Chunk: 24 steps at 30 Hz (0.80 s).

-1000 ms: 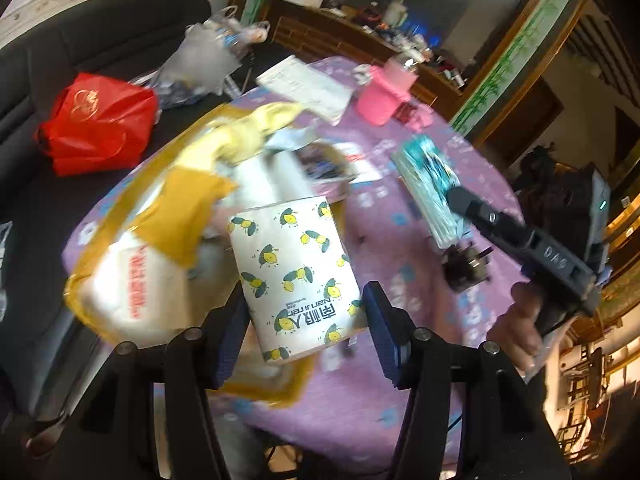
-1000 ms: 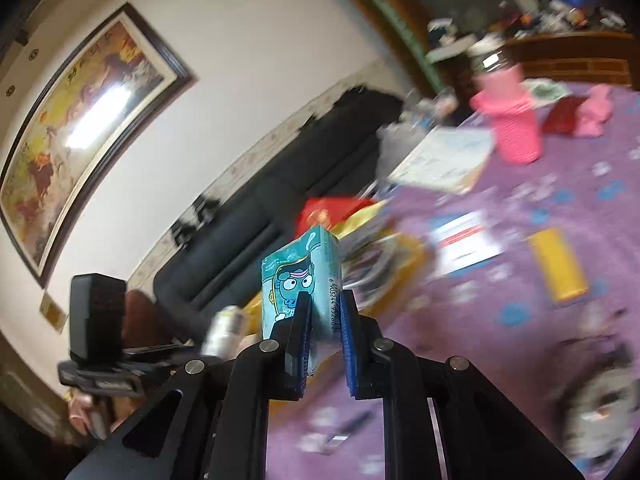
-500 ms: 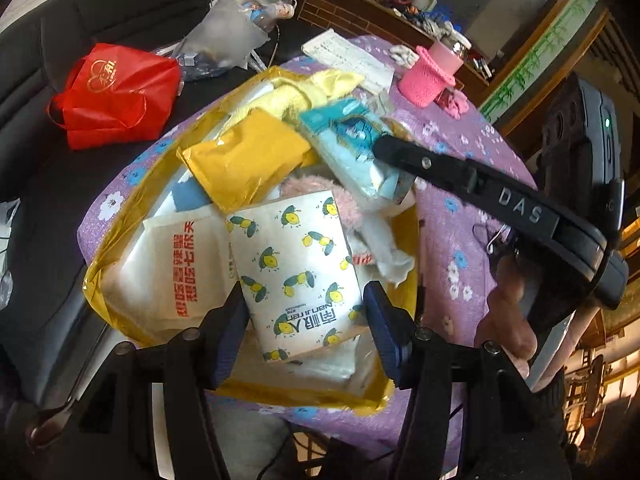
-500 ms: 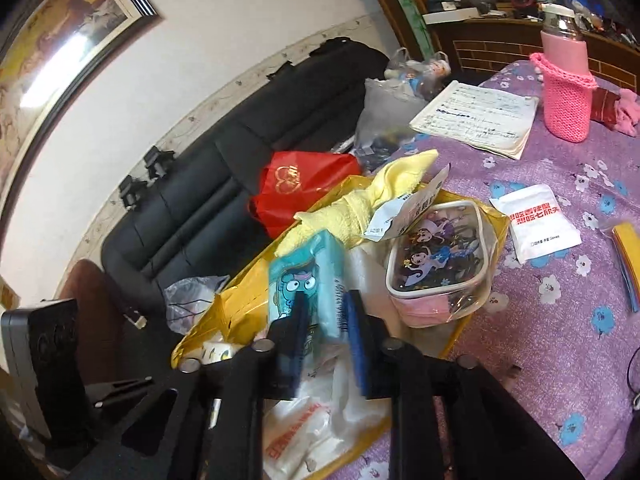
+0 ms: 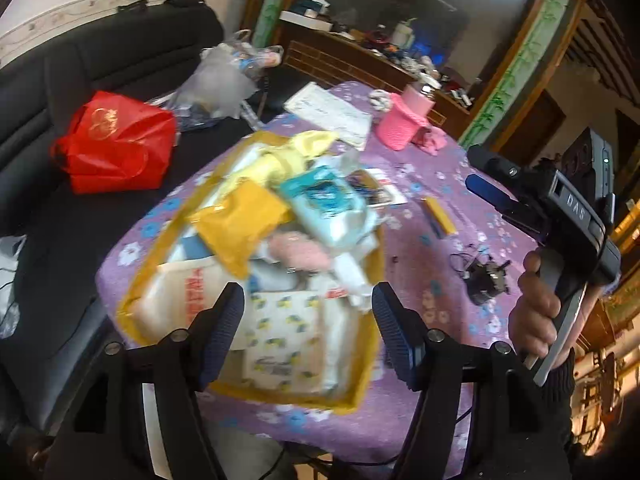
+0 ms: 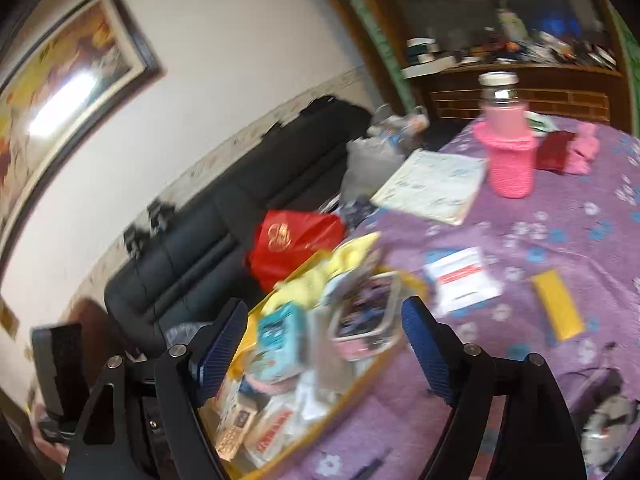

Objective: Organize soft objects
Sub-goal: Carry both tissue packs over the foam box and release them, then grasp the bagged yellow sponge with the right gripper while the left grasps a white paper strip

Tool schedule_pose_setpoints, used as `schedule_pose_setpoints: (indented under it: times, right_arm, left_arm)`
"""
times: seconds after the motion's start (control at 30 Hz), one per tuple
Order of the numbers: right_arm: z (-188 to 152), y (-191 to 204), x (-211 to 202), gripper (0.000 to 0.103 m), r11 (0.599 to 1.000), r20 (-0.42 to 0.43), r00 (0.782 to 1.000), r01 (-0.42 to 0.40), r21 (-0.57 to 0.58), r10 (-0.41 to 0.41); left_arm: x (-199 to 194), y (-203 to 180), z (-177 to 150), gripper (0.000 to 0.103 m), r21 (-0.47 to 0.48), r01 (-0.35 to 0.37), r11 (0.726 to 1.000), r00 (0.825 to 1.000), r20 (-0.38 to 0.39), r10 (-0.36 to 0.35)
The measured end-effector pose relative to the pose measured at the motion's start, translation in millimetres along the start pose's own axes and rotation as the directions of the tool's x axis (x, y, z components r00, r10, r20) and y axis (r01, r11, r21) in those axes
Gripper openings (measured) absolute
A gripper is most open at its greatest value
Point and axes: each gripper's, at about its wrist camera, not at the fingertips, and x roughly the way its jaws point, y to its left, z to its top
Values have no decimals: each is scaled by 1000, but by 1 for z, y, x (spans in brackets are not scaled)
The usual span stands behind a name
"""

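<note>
A yellow tray [image 5: 158, 248] on the purple flowered table holds several soft packs. My left gripper [image 5: 306, 308] hovers over its near end with jaws opening. The lemon-print tissue pack [image 5: 286, 332] lies flat in the tray below the fingers, and the pads are off it. My right gripper [image 6: 324, 316] is also opening, with nothing pressed between its pads. The teal cartoon tissue pack [image 6: 280, 336] rests in the tray beside a clear cartoon pouch [image 6: 368, 316]. In the left wrist view the teal pack [image 5: 324, 200] lies mid-tray, and the right gripper [image 5: 486, 174] is drawn off to the right.
A pink-sleeved bottle [image 6: 508, 156] and a paper pad [image 6: 436, 184] stand at the table's far side. A white sachet [image 6: 460, 280] and a flat yellow pack [image 6: 558, 304] lie loose on the cloth. A red bag [image 5: 116, 144] sits on the black sofa to the left.
The left jaws widened and the lemon-print pack dropped from them into the tray. The right gripper carried the teal pack down into the tray, let go and pulled back.
</note>
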Motion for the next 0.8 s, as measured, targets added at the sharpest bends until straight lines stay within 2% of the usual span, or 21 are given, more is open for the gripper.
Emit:
schedule_pose_setpoints:
  times: [0.1,0.2,0.3,0.33,0.43,0.57,0.63,0.7,0.77,0.8]
  right_arm:
    - [11,-40,-21,83,993,2,1000,19,117,-19]
    - [23,-74,-22,83,975,-72,988,146,165,-136]
    - [35,-101,-6,83,934,-185,943,310,175,-278]
    - [38,-112,3,83,907,-234,913,380,184,-335]
    - [41,-131,25,82,860,-309,864,468,203,-397]
    - [34,-151,55,82,778,-391,764,606,164,-513]
    - [25,-157,66,79,762,-434,744,623,174,-509]
    - [21,-158,81,75,755,-453,736,630,184,-504]
    - [16,-157,83,56,734,-427,719,659,165,-549]
    - [15,-155,83,50,730,-414,714,666,154,-564]
  left_arm:
    - [7,-11,4,66,3,53,999,998,-20,-53]
    - [13,-22,9,66,10,93,996,995,-30,-93]
    - [16,-26,9,66,6,113,994,993,-39,-113]
    - [17,-27,9,66,5,118,993,992,-37,-118]
    - [15,-28,8,66,6,131,991,991,-39,-131]
    - [14,-32,8,66,20,135,991,990,-47,-134]
    - [16,-34,11,66,21,139,990,989,-52,-138]
    - [19,-38,13,66,21,146,989,988,-58,-145]
    - [22,-43,16,66,19,152,988,987,-63,-151]
    - [23,-47,17,66,21,155,988,986,-66,-153]
